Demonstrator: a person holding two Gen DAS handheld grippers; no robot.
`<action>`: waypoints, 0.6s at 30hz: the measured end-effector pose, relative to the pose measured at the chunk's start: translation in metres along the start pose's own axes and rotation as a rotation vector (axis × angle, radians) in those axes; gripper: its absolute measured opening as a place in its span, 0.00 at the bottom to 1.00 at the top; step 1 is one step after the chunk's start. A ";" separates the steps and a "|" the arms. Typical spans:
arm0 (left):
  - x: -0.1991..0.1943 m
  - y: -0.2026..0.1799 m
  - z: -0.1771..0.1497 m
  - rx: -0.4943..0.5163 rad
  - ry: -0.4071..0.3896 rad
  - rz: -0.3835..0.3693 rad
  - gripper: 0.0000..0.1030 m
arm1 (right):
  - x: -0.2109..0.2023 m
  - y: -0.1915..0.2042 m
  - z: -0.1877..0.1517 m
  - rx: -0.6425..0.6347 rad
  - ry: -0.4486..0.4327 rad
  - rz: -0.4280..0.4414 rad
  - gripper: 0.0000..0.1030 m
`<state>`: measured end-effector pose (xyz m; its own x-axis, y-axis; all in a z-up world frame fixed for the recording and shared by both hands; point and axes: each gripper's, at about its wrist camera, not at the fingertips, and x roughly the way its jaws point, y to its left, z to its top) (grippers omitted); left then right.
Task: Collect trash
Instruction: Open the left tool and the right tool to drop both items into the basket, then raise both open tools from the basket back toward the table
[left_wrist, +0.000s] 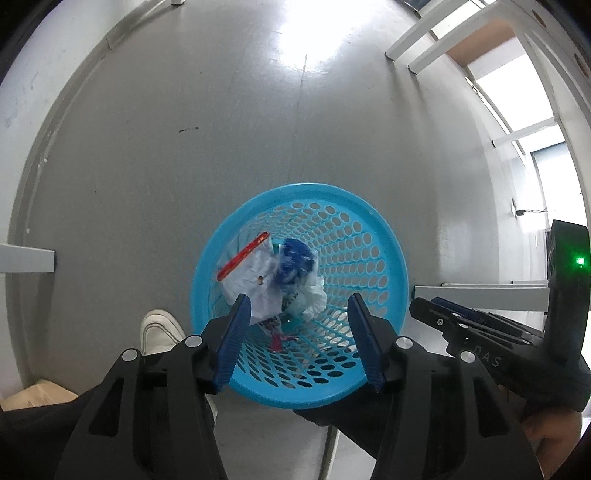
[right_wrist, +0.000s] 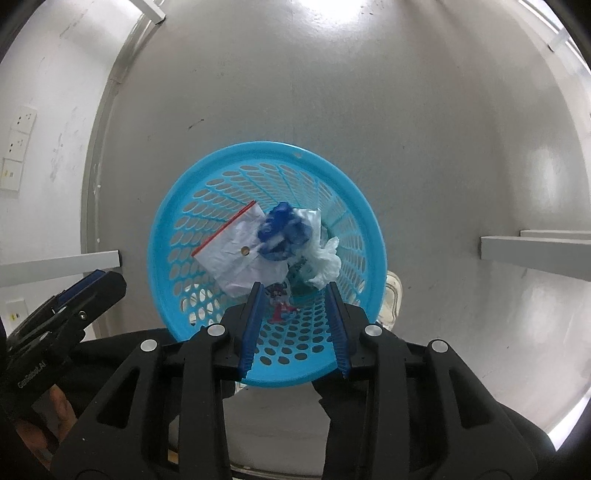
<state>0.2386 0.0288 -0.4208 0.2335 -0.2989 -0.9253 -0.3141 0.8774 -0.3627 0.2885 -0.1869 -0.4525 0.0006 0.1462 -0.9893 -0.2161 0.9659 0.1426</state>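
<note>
Both hand-held grippers hang over a light blue perforated wastebasket (left_wrist: 373, 236) that stands on the grey floor (left_wrist: 207, 122), and both point down into its mouth.

The left hand-held gripper (left_wrist: 299, 306) has its blue-padded fingers (left_wrist: 236, 325) well apart, with nothing between them; through the gap you look straight onto the trash lying in the basket. The right hand-held gripper (right_wrist: 293, 291) also stands with its fingers apart, though less widely, and it too holds nothing (the pads touch no item).

The trash sits at the bottom of the wastebasket: a clear zip bag with a red seal strip (right_wrist: 236, 251) leaning toward the left wall, a crumpled blue wrapper (right_wrist: 284, 230) just beside it at the centre, a white crumpled plastic piece (right_wrist: 321, 258) to the right of that, and a small wrapper with red print (right_wrist: 282, 308) lowest in view, near the fingertips. The pieces overlap one another, and the zip bag appears to rest partly against the blue wrapper.

In the left wrist view the right hand-held gripper shows at the right edge with a green light on its body, and a white shoe (left_wrist: 159, 328) stands on the floor just beside the basket. Grey furniture legs (right_wrist: 535, 254) stand on either side, well apart from the basket.
</note>
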 end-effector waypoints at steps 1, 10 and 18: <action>-0.001 0.000 -0.001 0.000 0.000 0.001 0.53 | -0.003 0.000 -0.001 -0.003 -0.005 -0.003 0.32; -0.031 -0.003 -0.017 0.023 -0.054 0.056 0.53 | -0.044 0.000 -0.021 0.008 -0.135 -0.030 0.34; -0.062 -0.009 -0.037 0.053 -0.104 0.034 0.55 | -0.076 0.015 -0.050 -0.055 -0.205 -0.024 0.40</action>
<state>0.1932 0.0258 -0.3648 0.3186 -0.2303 -0.9195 -0.2751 0.9058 -0.3222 0.2368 -0.1945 -0.3765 0.2039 0.1696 -0.9642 -0.2666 0.9573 0.1120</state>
